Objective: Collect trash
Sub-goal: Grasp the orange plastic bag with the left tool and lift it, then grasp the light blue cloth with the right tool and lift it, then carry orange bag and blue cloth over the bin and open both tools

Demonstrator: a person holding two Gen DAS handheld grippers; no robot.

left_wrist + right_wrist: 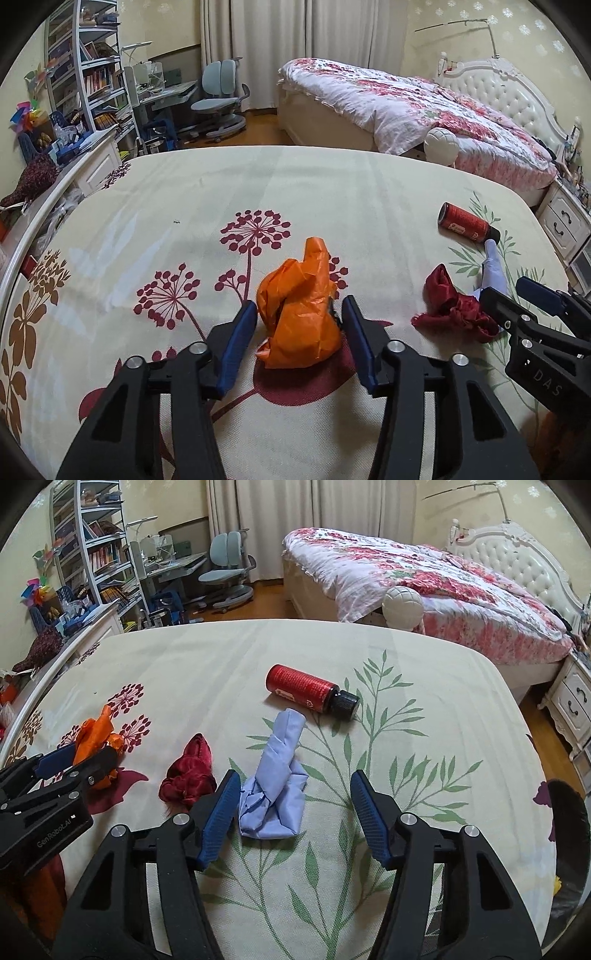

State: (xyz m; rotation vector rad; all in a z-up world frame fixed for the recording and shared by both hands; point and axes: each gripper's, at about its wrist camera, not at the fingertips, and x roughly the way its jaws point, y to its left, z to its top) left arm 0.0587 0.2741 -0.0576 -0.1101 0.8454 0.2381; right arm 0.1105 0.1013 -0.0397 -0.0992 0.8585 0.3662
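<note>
Floral bed [424, 110], desk chair [218, 99], bookshelf [92, 74], curtains [295, 44]

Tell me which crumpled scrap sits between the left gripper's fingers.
The orange wrapper, between the left gripper fingers. The dark red scrap and pale blue one lie farther right.

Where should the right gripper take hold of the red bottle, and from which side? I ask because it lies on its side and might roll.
Grip the red bottle across the middle of its wide body, coming down from above with the pads on its two long sides. It lies flat on the bedspread, black cap pointing right, so the narrower cap end likely gives a poorer hold.
</note>
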